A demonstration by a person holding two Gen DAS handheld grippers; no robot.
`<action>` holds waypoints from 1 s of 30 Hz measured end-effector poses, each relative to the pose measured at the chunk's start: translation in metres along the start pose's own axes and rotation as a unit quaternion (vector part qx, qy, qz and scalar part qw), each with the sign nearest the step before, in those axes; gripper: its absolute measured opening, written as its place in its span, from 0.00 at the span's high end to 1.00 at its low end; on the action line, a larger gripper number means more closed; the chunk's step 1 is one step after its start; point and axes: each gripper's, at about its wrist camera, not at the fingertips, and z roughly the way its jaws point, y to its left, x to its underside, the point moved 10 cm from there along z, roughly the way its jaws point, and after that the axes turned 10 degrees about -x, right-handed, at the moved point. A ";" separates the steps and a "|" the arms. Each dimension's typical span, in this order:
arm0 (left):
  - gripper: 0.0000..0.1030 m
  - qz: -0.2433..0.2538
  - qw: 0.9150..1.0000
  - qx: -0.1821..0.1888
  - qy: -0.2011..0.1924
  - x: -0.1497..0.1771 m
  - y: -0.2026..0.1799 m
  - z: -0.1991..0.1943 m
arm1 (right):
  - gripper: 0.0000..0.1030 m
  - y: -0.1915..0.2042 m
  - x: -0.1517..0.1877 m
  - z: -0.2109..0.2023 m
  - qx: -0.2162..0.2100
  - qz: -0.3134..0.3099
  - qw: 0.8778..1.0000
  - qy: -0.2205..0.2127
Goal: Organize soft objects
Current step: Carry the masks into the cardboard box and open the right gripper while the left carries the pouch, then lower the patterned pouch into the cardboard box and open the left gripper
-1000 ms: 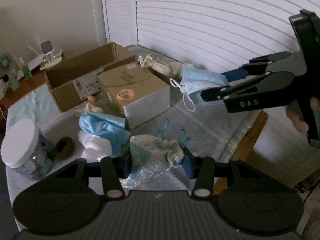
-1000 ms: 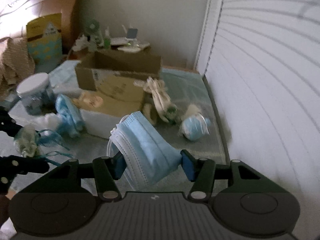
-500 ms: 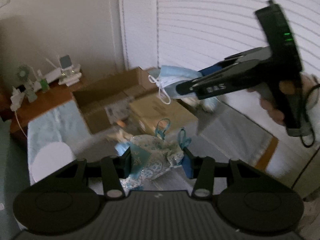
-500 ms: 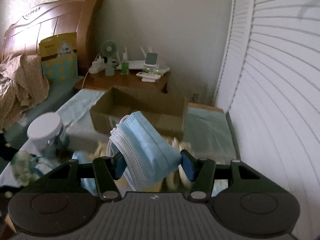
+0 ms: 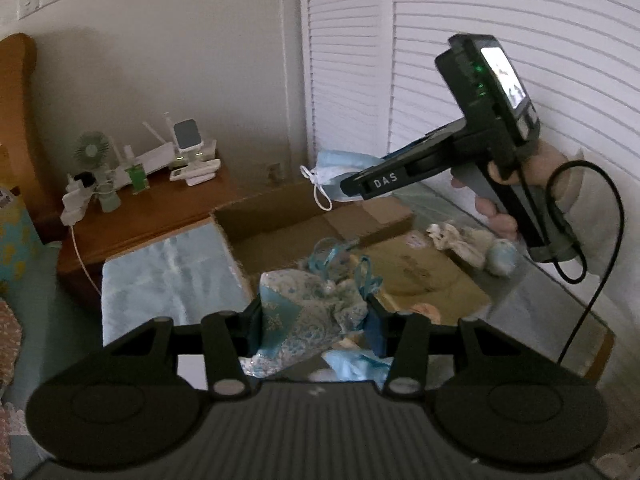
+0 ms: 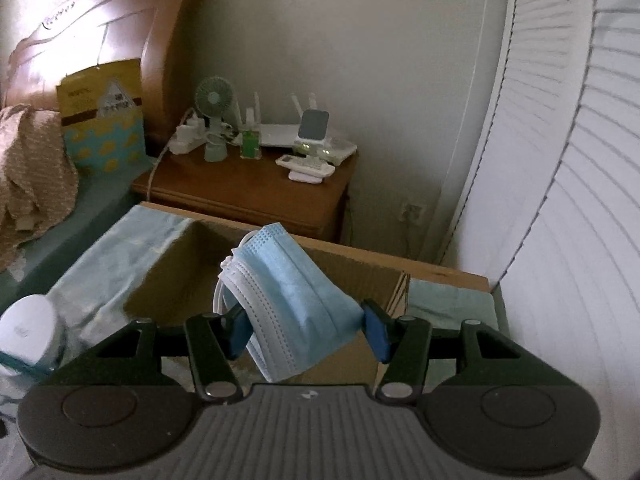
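My left gripper (image 5: 316, 316) is shut on a blue-and-white patterned cloth pouch (image 5: 304, 316) with blue ribbon loops, held just in front of the open cardboard box (image 5: 280, 220). My right gripper (image 6: 304, 330) is shut on a stack of light blue face masks (image 6: 292, 296), which hangs over the open cardboard box (image 6: 360, 272). In the left wrist view the right gripper (image 5: 348, 184) shows from the side, a hand on its handle, with the face masks (image 5: 336, 164) sticking out of its tip above the box's far wall.
A closed tan box (image 5: 424, 276) lies right of the open one, with a cream cloth (image 5: 456, 240) and a pale blue ball (image 5: 502, 258) beyond it. A white-lidded jar (image 6: 28, 328) stands at the left. Behind are a wooden nightstand (image 6: 248, 188) with a fan and gadgets, and louvred doors (image 6: 560, 160).
Both grippers have travelled forward and up toward the open box with their loads still clamped. The right one has gone farther, from over the table's clutter to above the box.
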 end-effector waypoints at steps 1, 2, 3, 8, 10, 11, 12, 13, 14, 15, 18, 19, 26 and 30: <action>0.53 0.000 1.000 -0.003 0.001 -0.001 0.002 0.003 | 0.38 -0.004 -0.001 0.006 0.001 0.002 1.000 0.003; 0.53 0.000 1.000 -0.004 0.002 -0.001 0.004 0.006 | 0.30 -0.008 -0.001 0.011 0.005 0.006 1.000 0.003; 0.53 0.001 1.000 -0.005 0.004 -0.002 0.005 0.009 | 0.24 -0.012 0.000 0.015 0.009 0.011 1.000 0.001; 0.53 0.008 1.000 -0.004 0.004 -0.011 0.007 0.019 | 0.00 -0.018 0.004 0.020 0.011 0.013 1.000 -0.005; 0.53 0.011 1.000 -0.004 0.002 -0.018 0.007 0.022 | 0.00 -0.017 0.008 0.016 0.012 0.011 1.000 -0.004; 0.53 0.013 1.000 -0.003 -0.001 -0.023 0.008 0.025 | 0.00 -0.016 0.010 0.014 0.013 0.012 1.000 -0.003; 0.53 0.016 1.000 -0.002 -0.004 -0.028 0.008 0.028 | 0.00 -0.017 0.011 0.012 0.016 0.013 1.000 -0.004; 0.53 0.017 1.000 -0.003 -0.006 -0.032 0.009 0.031 | 0.00 -0.017 0.013 0.009 0.018 0.015 1.000 -0.003; 0.53 0.018 1.000 -0.005 -0.008 -0.038 0.010 0.034 | 0.00 -0.016 0.016 0.006 0.019 0.017 1.000 -0.002; 0.53 0.020 1.000 -0.004 -0.011 -0.043 0.010 0.036 | 0.00 -0.015 0.018 0.003 0.018 0.018 1.000 -0.002; 0.53 0.022 1.000 -0.008 -0.018 -0.058 0.011 0.045 | 0.00 -0.013 0.023 -0.008 0.022 0.020 1.000 -0.004; 0.53 0.023 1.000 -0.009 -0.019 -0.063 0.011 0.050 | 0.00 -0.012 0.025 -0.011 0.022 0.021 1.000 -0.006; 0.53 0.023 0.999 -0.021 -0.013 -0.090 0.009 0.092 | 0.00 -0.003 0.043 -0.040 0.027 0.039 0.999 -0.013; 0.53 0.017 0.999 -0.027 -0.005 -0.097 0.012 0.113 | 0.00 0.002 0.056 -0.060 0.031 0.043 0.998 -0.018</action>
